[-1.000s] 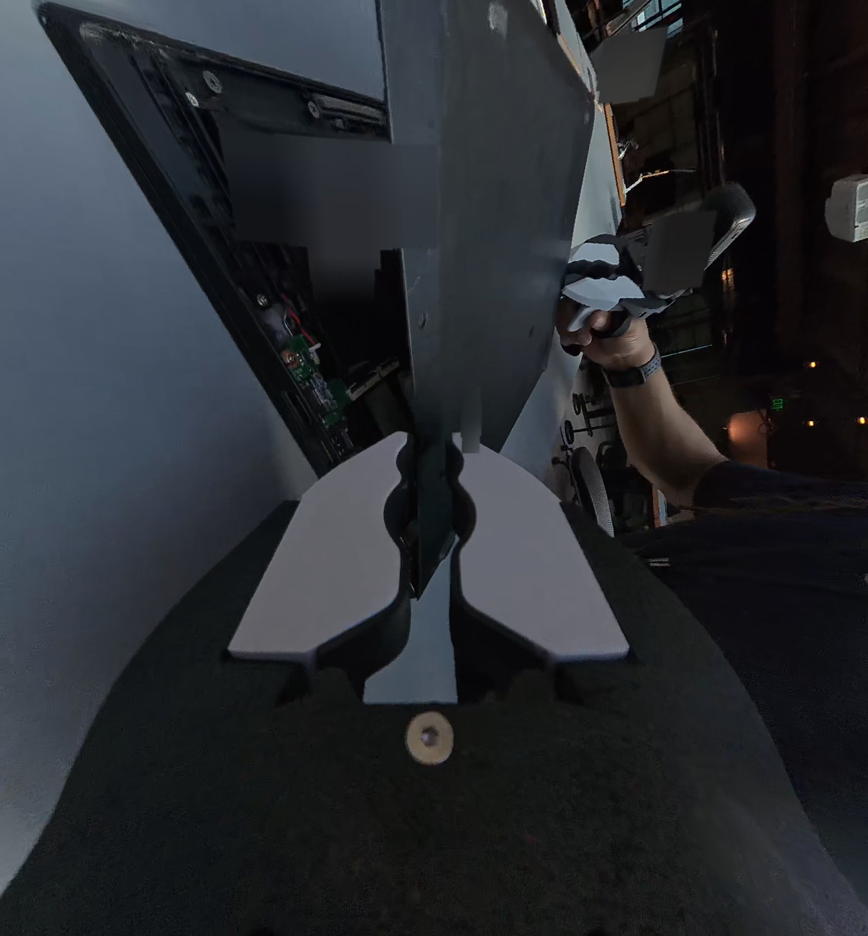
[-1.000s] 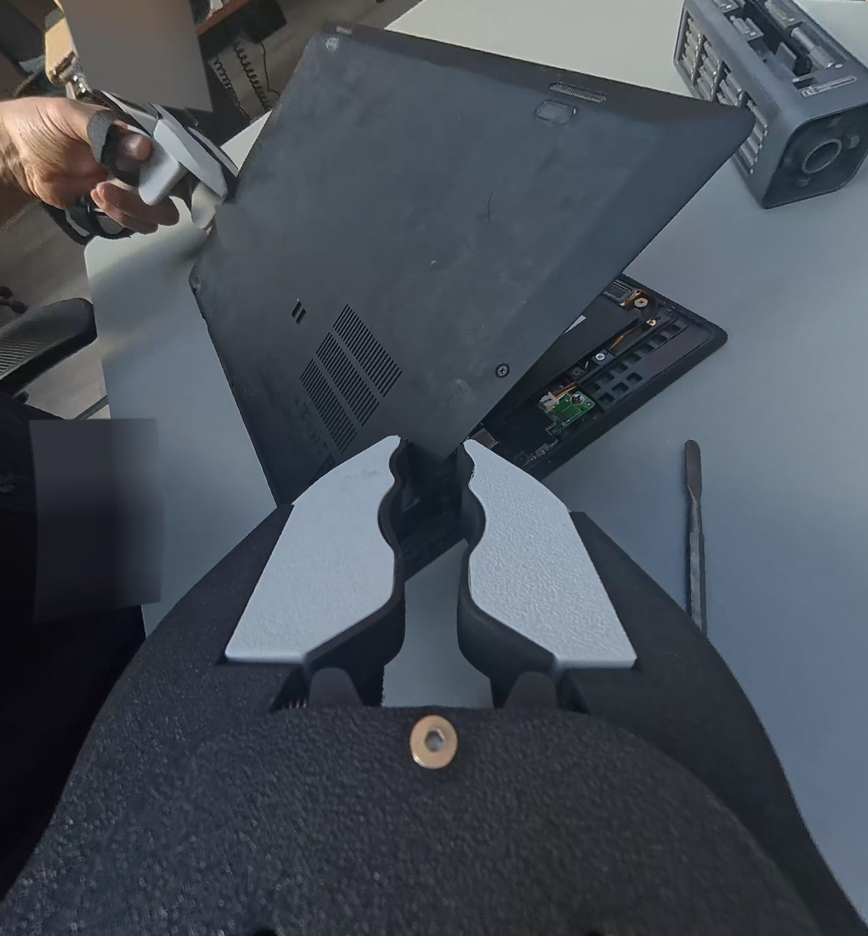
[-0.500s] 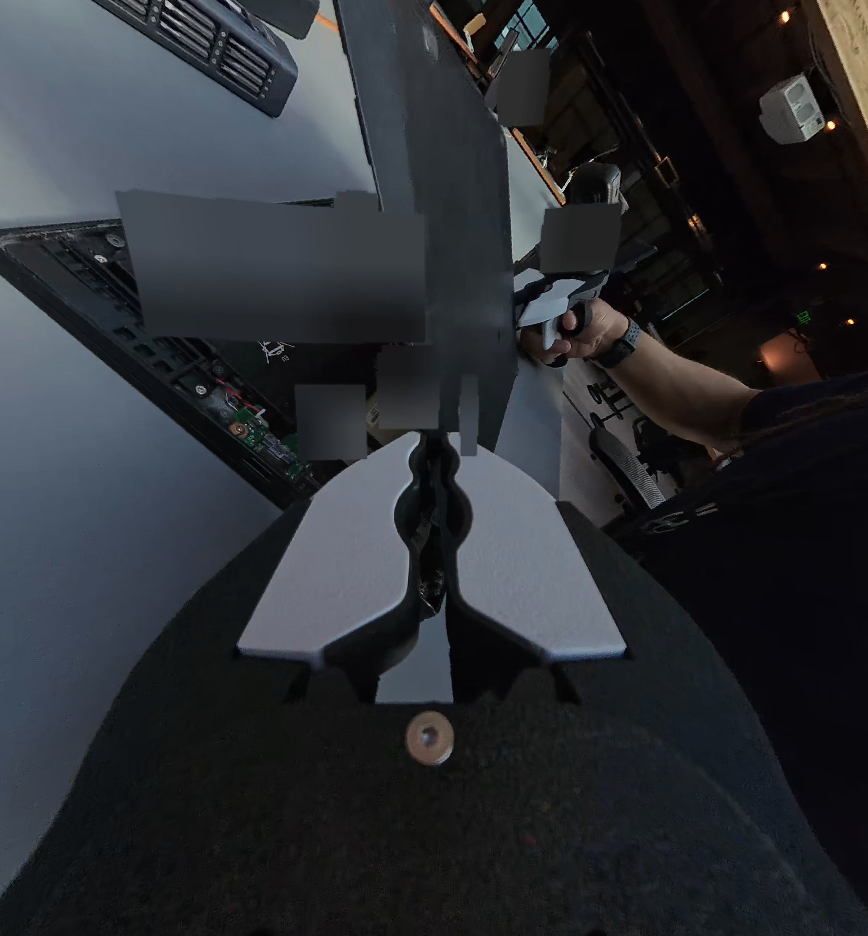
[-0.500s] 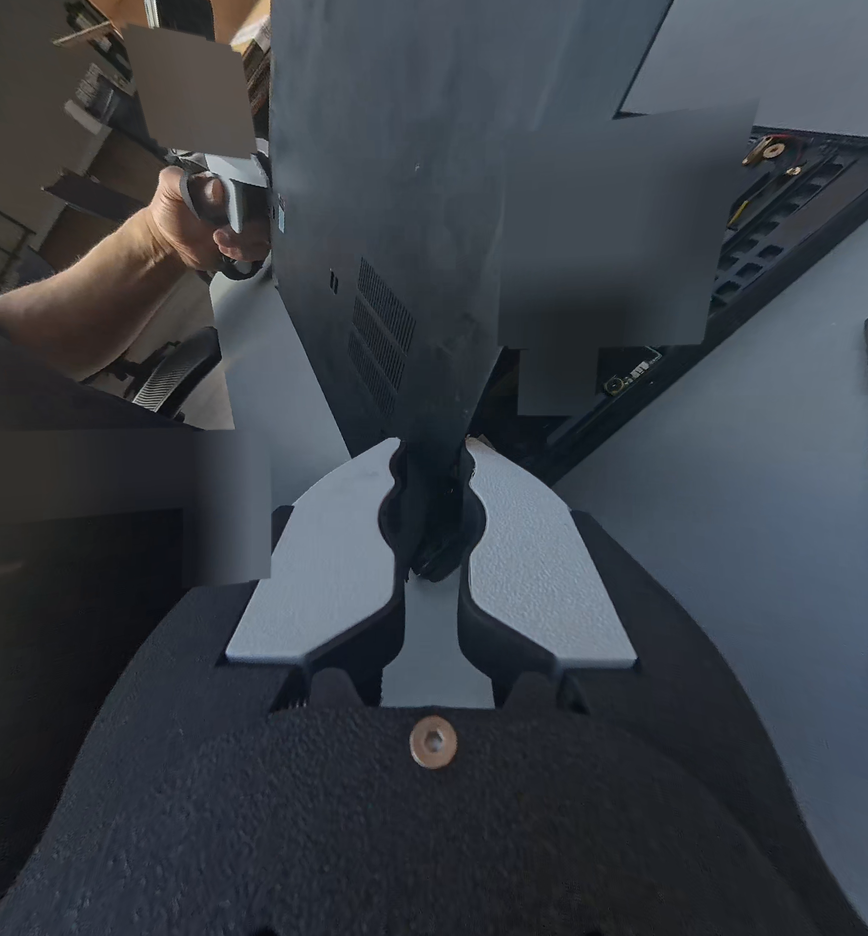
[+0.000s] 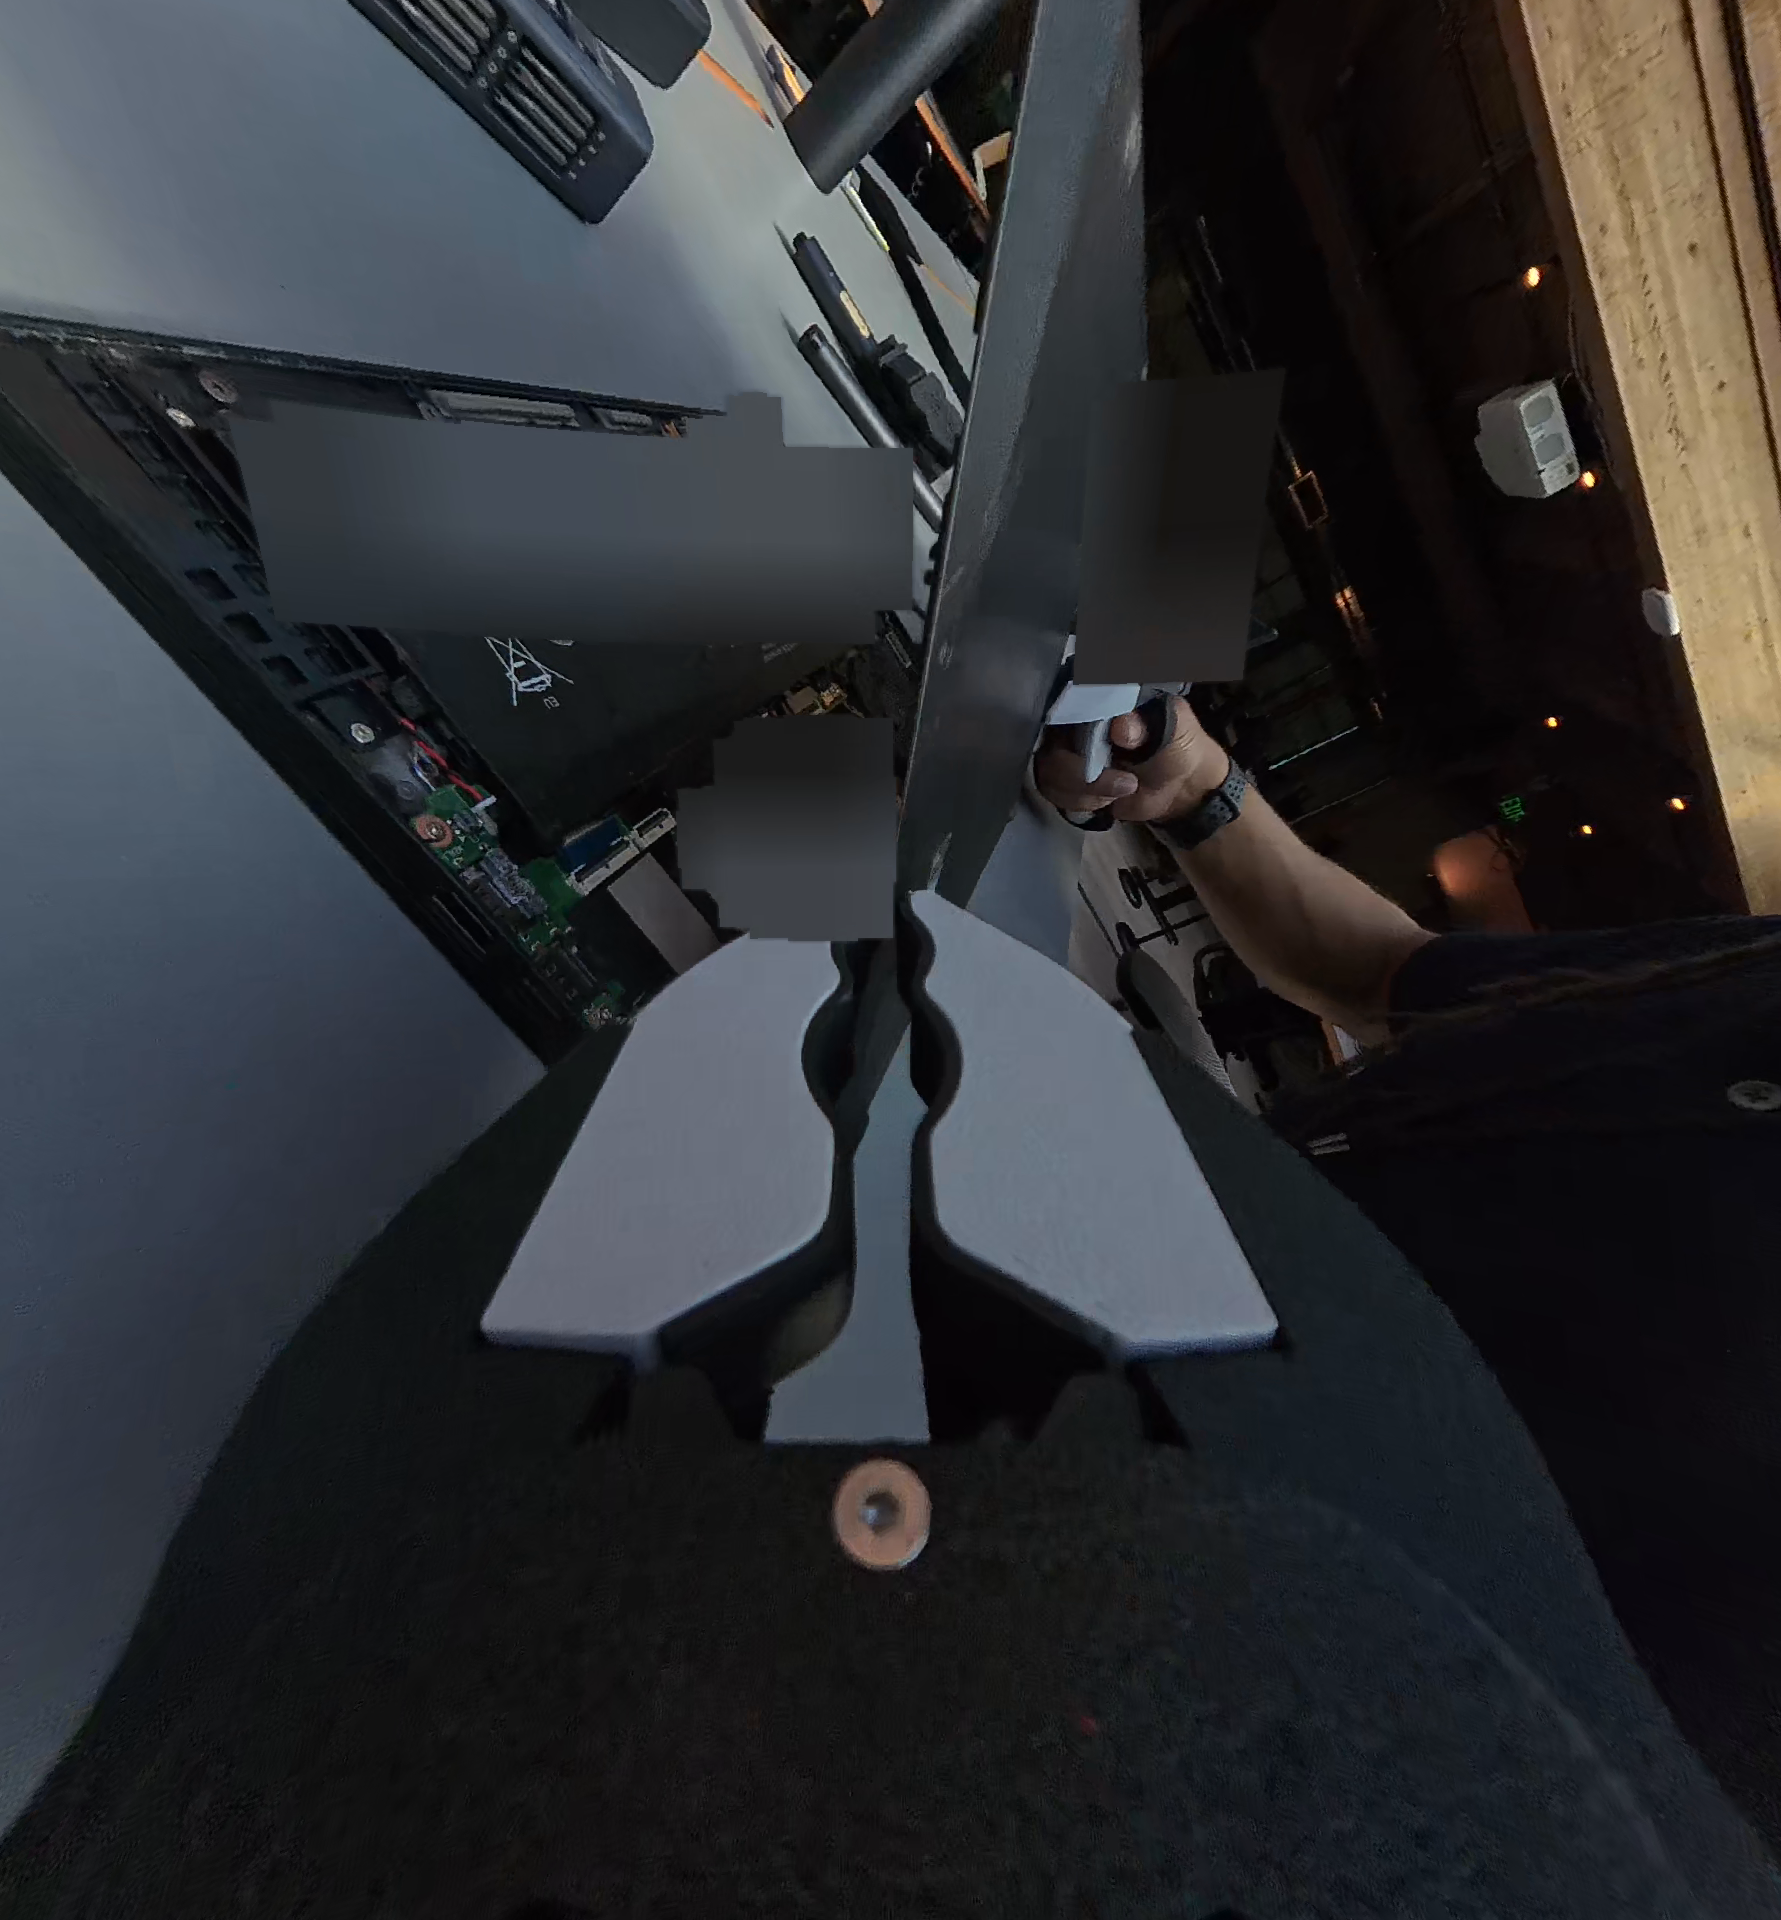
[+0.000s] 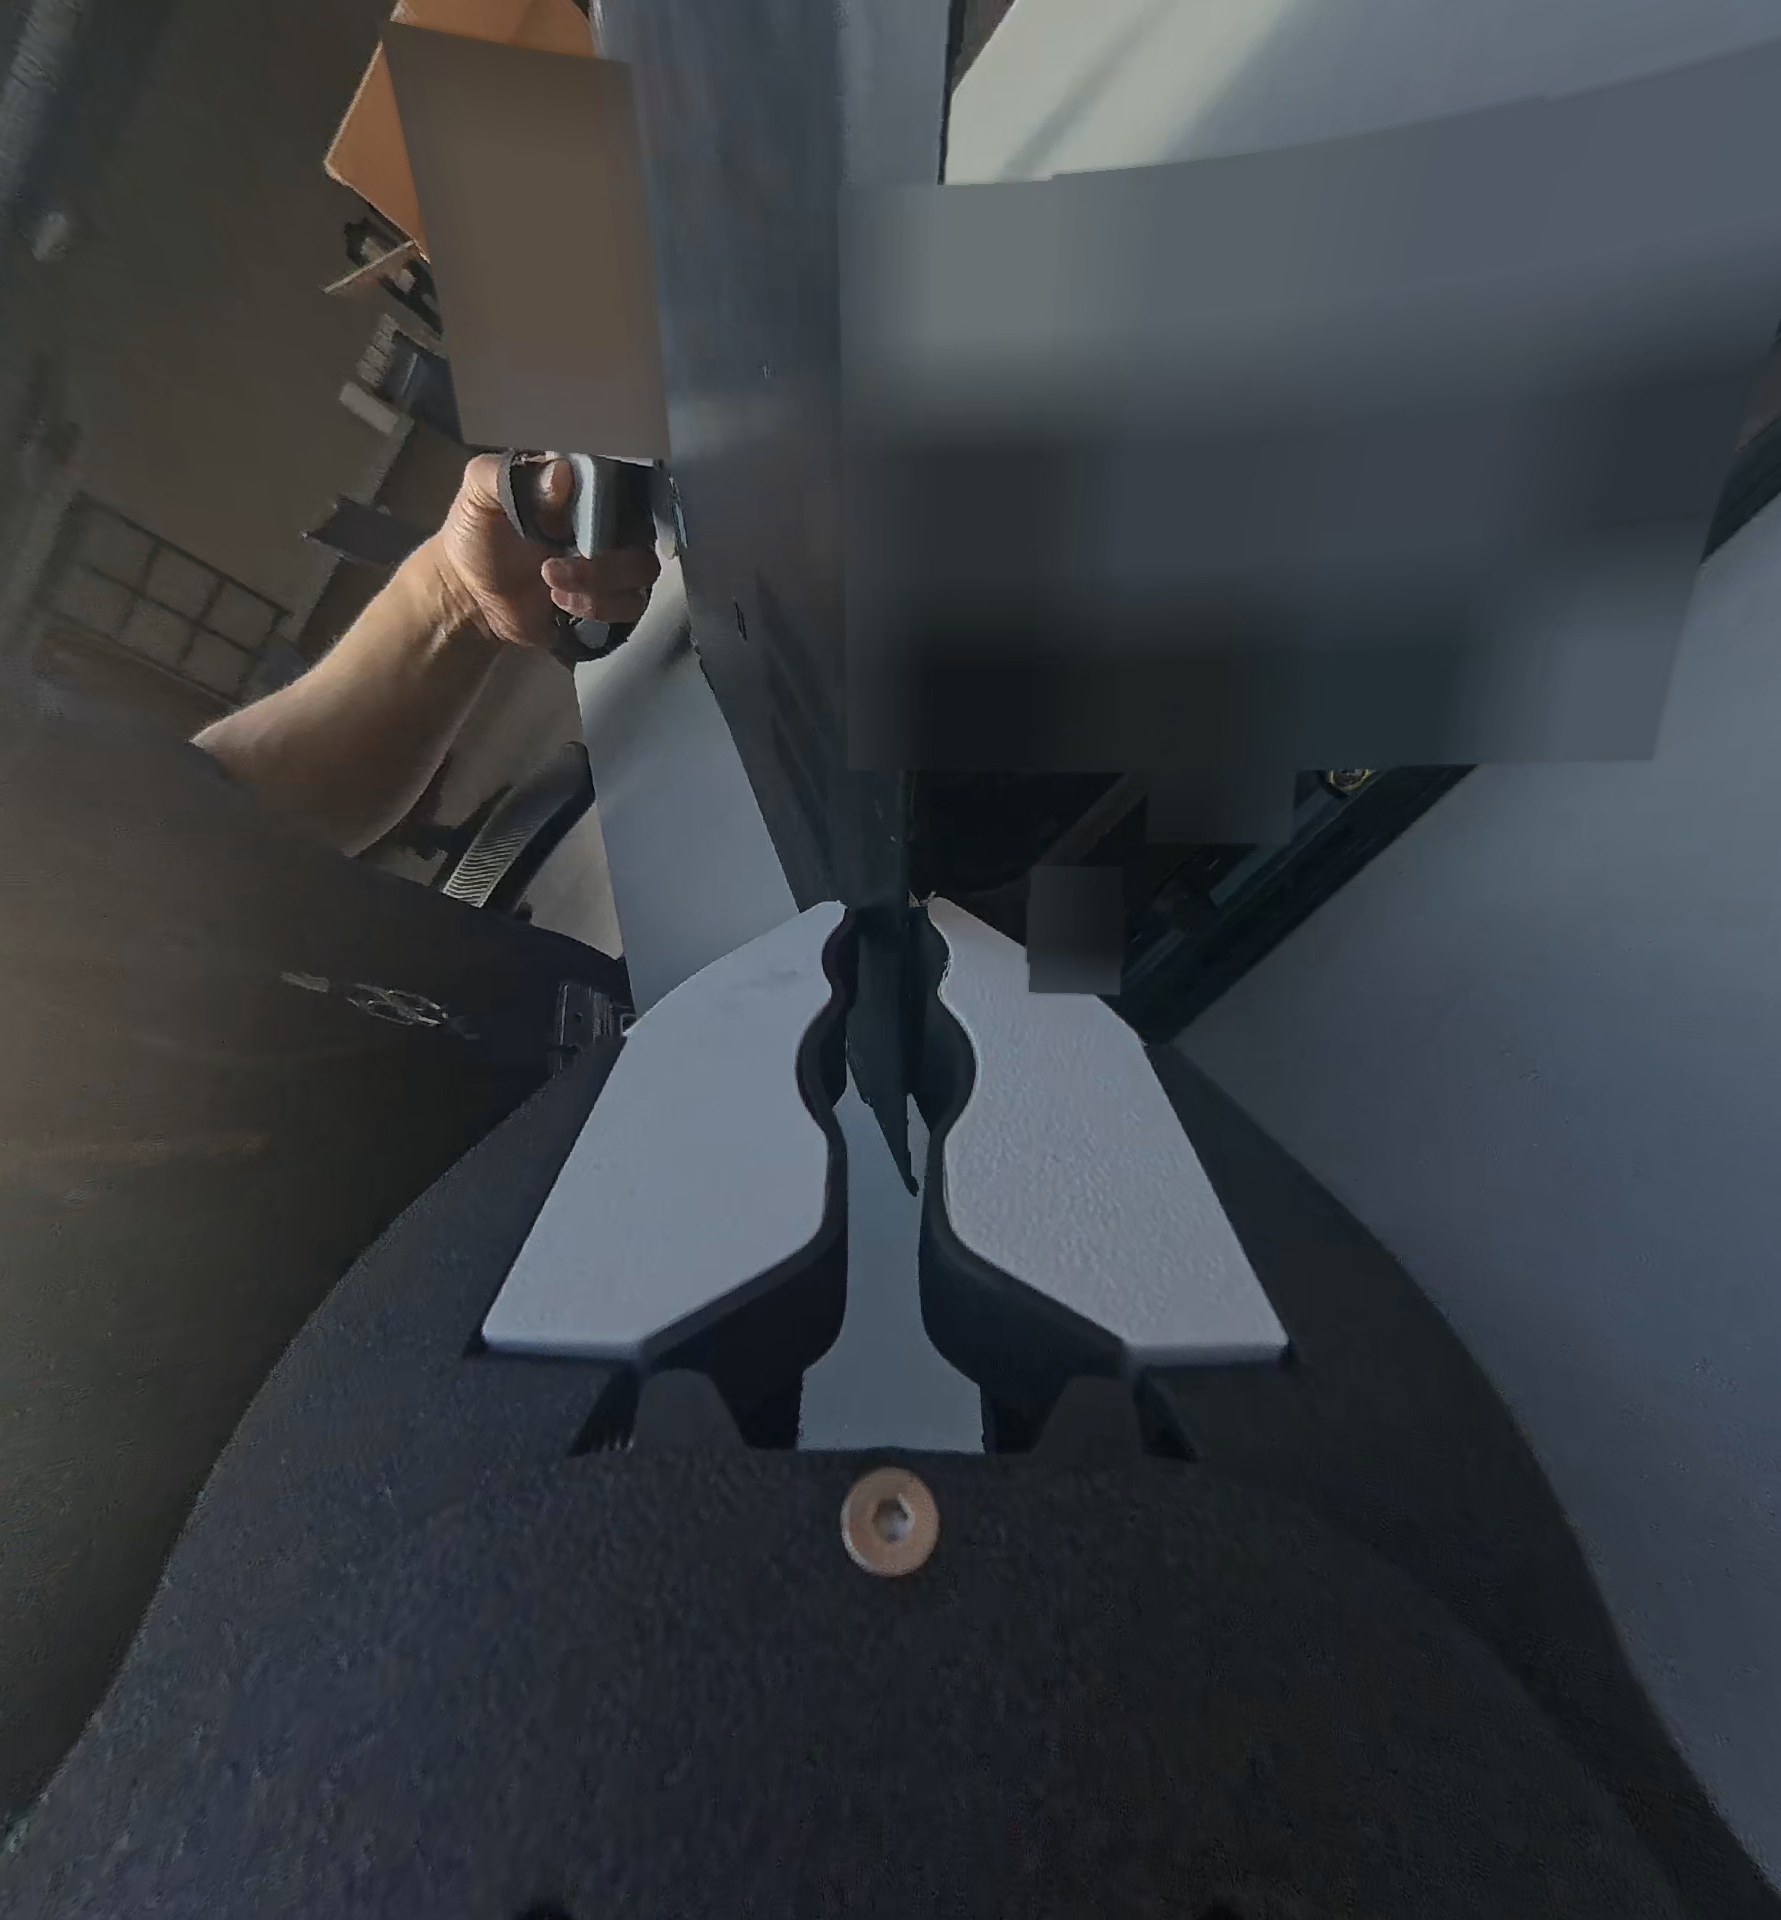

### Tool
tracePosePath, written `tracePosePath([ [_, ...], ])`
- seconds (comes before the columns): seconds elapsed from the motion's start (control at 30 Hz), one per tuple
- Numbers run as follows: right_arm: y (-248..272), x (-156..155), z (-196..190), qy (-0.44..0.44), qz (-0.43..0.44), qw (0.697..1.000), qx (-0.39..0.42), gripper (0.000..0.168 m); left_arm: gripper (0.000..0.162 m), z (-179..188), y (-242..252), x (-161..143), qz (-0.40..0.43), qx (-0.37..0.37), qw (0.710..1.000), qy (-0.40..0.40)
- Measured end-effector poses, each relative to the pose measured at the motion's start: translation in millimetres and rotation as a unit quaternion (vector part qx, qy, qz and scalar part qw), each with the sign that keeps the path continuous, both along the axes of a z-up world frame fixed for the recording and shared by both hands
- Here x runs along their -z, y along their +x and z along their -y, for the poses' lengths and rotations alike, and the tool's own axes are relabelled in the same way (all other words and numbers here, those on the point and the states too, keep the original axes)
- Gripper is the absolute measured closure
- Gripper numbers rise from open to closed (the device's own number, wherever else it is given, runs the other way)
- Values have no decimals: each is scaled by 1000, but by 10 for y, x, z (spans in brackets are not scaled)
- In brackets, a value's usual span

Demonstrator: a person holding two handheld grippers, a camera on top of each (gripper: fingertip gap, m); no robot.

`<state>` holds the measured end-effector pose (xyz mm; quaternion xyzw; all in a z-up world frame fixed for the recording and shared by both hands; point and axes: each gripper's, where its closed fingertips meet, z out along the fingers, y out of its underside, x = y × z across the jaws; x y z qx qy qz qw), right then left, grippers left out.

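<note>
A: Gripping with both, yes? Your left gripper has its two pale fingers pressed onto the thin edge of the dark cover panel, one corner of it pinched between the tips.

B: Right. And your right gripper pinches another corner of the same panel, fingers nearly together with the panel edge wedged in the gap.

A: Pose: the panel stands about edge-on to both cameras, lifted clear of the grey table. In the left wrist view your right hand shows farther off, curled round the other gripper's handle at the panel's far edge, dark watch band on the wrist.

B: Same from the other side: your left hand wraps a handle by the panel's far edge, forearm bare, dark sleeve below.

A: Containers. The open laptop base lies flat on the table beside the lifted panel. Inside it: a small green circuit board, red wires, a pale flat ribbon cable. Much of the inside is hidden under blur patches.

B: A dark grey slotted case sits on the table beyond the laptop base. Can't tell its contents. Slim dark tools lie near it.
</note>
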<state>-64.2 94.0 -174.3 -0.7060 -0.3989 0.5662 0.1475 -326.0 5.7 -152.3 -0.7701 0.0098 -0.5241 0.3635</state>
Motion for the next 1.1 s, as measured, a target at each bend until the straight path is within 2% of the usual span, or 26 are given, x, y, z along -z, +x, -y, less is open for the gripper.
tracePosePath([
  [0.13, -16, 62, -35, -66, 3, 998, 17, 159, 158, -8, -5, 68, 1, -17, 999, -34],
  [0.43, -38, 75, -51, -142, 0, 989, 35, 160, 158, 17, -12, 118, 42, -39, 996, -73],
  [0.77, 44, 76, 4, -308, 31, 945, 106, 161, 156, 190, 116, 370, 110, -91, 957, -253],
  [1.1, -39, 54, -160, -368, 38, 919, 139, 163, 156, 10, 36, 308, 117, -109, 947, -278],
])
